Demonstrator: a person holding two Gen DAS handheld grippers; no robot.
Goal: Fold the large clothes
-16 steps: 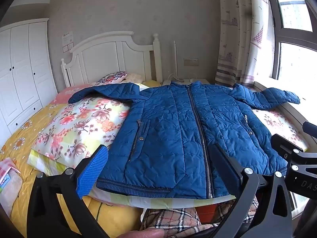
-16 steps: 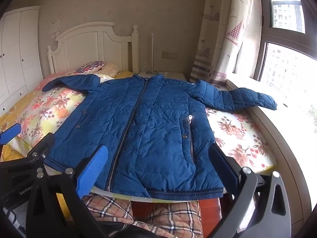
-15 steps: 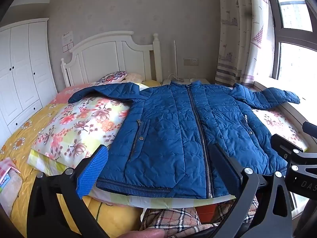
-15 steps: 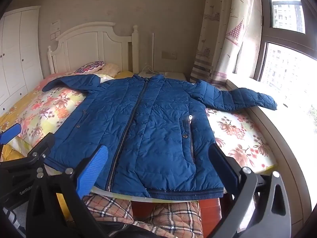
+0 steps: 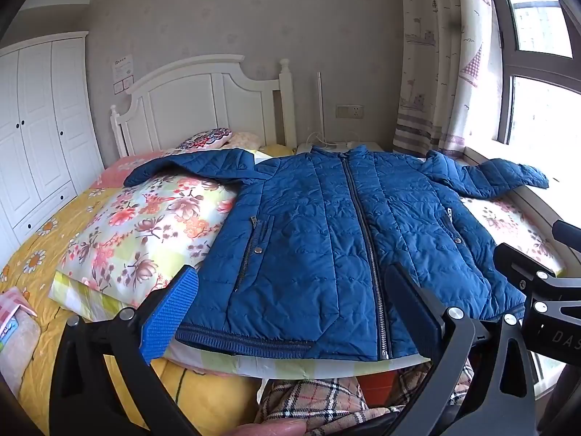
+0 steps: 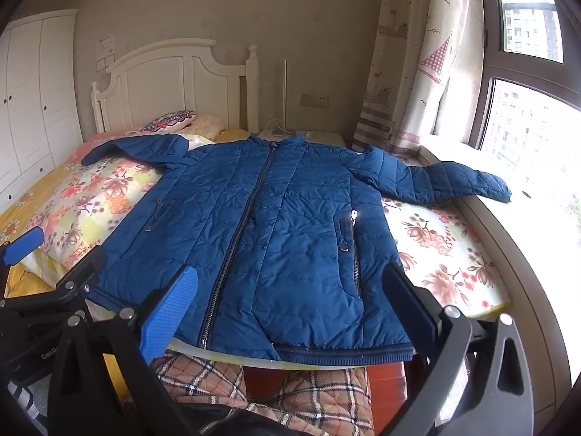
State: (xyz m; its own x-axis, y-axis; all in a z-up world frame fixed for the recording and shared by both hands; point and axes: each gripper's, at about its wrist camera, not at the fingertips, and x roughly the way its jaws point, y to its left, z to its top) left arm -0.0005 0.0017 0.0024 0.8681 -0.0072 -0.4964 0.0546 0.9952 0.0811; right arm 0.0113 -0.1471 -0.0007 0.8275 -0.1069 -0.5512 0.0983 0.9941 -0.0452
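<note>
The bed [image 5: 43, 254] carried a floral quilt [image 5: 145, 225], and on that quilt the blue quilted jacket [image 5: 326, 225] lay face up, zipped shut, collar toward the white headboard [image 5: 203, 101] and hem at the near edge. One sleeve [image 5: 189, 167] stretched out over the quilt on the wardrobe side; the other sleeve [image 6: 446, 181] reached onto the window ledge. No fold showed anywhere, so by my judgement the task stood at its very start, with the spreading done and the first fold not yet begun. The left tool [image 5: 294, 305] hovered just short of the hem, jaws wide and empty; the right tool [image 6: 290, 305] did likewise. The next move probably called for each tool to go forward to a sleeve, close on its cuff and bring it across the chest
</note>
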